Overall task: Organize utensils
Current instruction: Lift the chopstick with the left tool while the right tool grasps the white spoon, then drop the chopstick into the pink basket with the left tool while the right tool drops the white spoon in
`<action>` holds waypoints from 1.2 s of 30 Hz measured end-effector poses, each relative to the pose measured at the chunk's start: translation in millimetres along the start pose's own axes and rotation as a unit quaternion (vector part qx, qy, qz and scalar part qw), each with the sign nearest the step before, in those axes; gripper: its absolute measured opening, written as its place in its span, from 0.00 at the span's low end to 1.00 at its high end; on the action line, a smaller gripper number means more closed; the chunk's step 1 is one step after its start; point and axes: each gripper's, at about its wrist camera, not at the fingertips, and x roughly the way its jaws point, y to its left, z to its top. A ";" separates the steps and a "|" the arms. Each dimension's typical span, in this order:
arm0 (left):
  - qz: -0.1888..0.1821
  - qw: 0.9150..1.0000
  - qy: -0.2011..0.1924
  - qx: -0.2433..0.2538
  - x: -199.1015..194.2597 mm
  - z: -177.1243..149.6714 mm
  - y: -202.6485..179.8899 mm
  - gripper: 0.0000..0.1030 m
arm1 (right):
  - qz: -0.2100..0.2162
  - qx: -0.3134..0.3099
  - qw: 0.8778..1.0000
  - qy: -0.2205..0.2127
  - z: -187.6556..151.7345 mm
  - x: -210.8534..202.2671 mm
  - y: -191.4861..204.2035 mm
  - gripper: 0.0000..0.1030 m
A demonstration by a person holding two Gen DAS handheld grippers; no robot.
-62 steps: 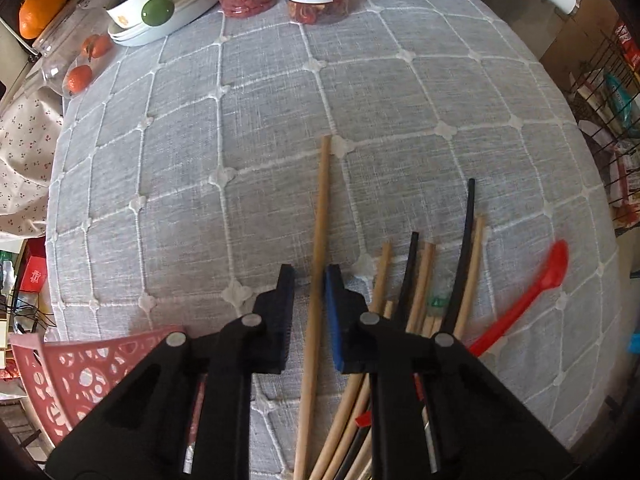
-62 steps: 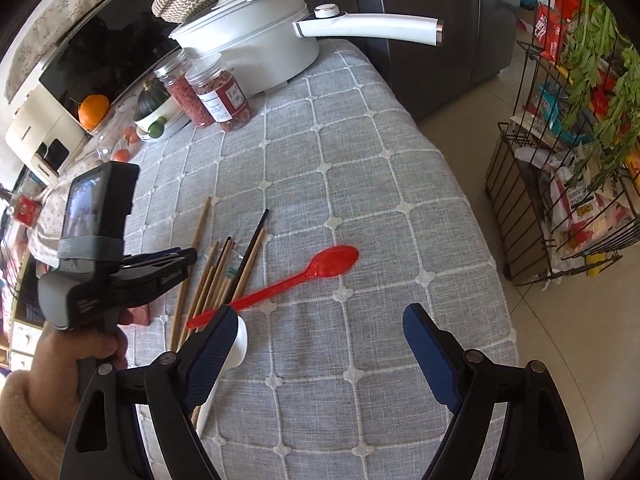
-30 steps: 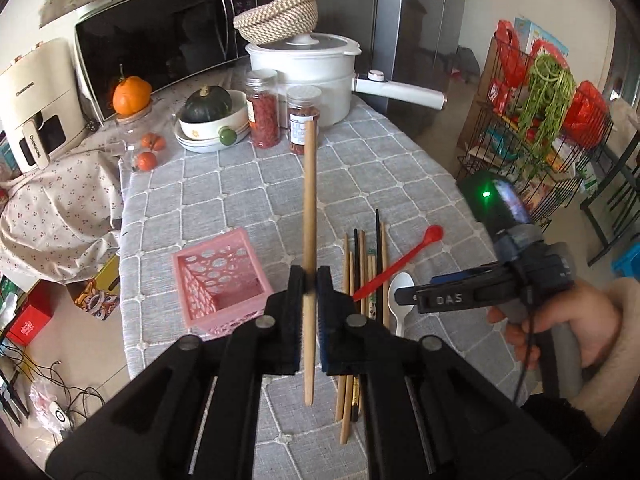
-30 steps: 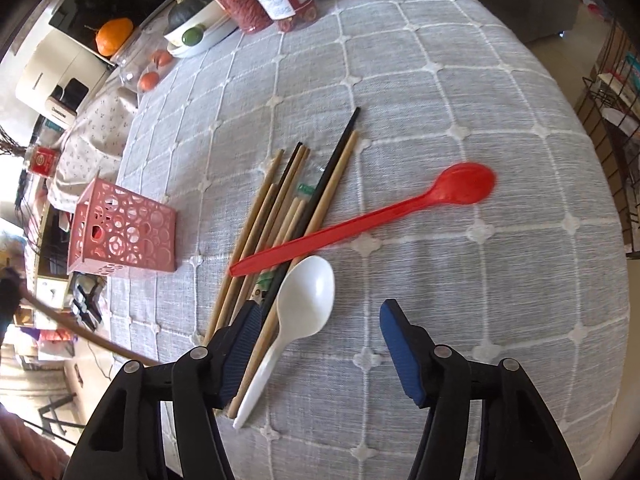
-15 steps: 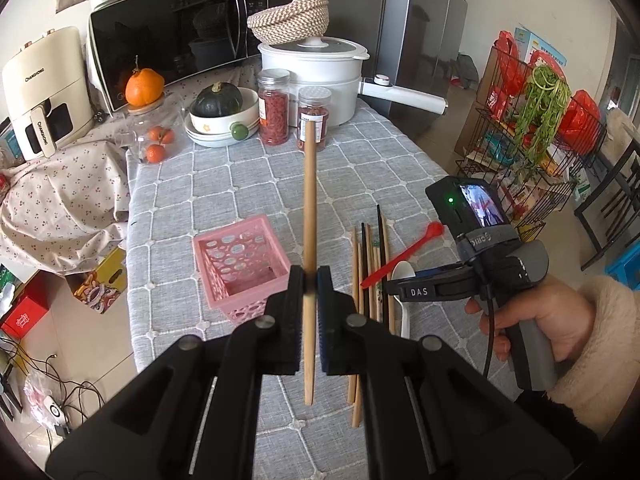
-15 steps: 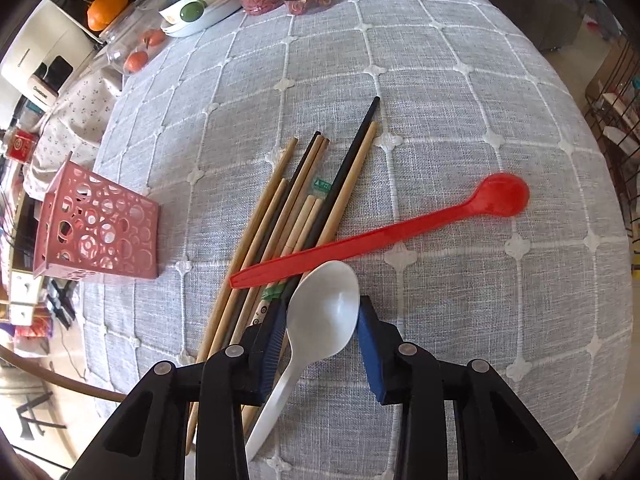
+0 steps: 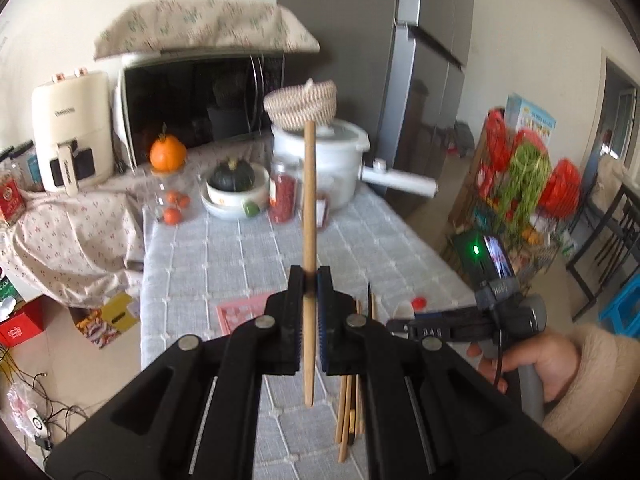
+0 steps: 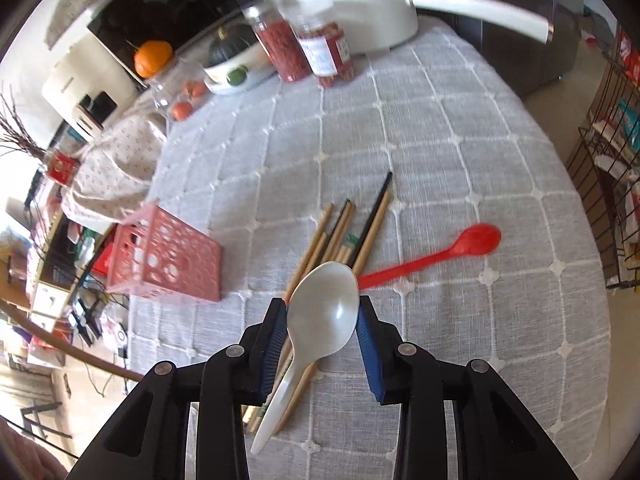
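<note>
My left gripper (image 7: 309, 285) is shut on a wooden chopstick (image 7: 309, 200) and holds it upright above the table. My right gripper (image 8: 322, 312) is shut on the bowl of a white spoon (image 8: 324, 312), lifted off the table with its handle hanging down. Several wooden and black chopsticks (image 8: 352, 232) lie in a bundle on the grey tablecloth (image 8: 440, 152). A red spoon (image 8: 440, 256) lies to their right. A pink perforated basket (image 8: 168, 260) stands left of the bundle; only its rim (image 7: 244, 312) shows in the left wrist view.
At the table's far end stand a white pot (image 8: 352, 0) with a long handle, two jars of red contents (image 8: 316, 48), a bowl with a squash (image 7: 234, 188) and a jar with an orange (image 7: 168, 156). A wire rack (image 8: 612, 152) stands right of the table.
My right gripper has closed on the white spoon and lifted it. My left gripper has tilted up with the chopstick, away from the table.
</note>
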 end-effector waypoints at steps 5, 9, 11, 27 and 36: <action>0.021 0.996 -0.090 -0.010 -12.4 7.9 7.9 0.07 | 0.003 -0.018 0.999 -0.047 4.7 -20.4 19.2 0.35; 0.053 0.991 -0.120 0.006 -2.2 6.9 13.4 0.07 | -0.002 -0.032 0.997 -0.074 7.4 -29.4 30.0 0.35; 0.064 0.991 -0.114 0.004 10.9 3.6 19.5 0.07 | -0.004 -0.036 0.996 -0.084 7.1 -31.1 32.8 0.35; 0.096 0.994 -0.024 -0.043 81.7 -21.8 52.0 0.07 | -0.032 -0.106 0.969 -0.221 4.1 -65.3 78.3 0.35; 0.112 0.993 0.012 -0.041 75.5 -19.3 54.6 0.46 | -0.030 -0.116 0.954 -0.276 7.4 -71.4 105.5 0.35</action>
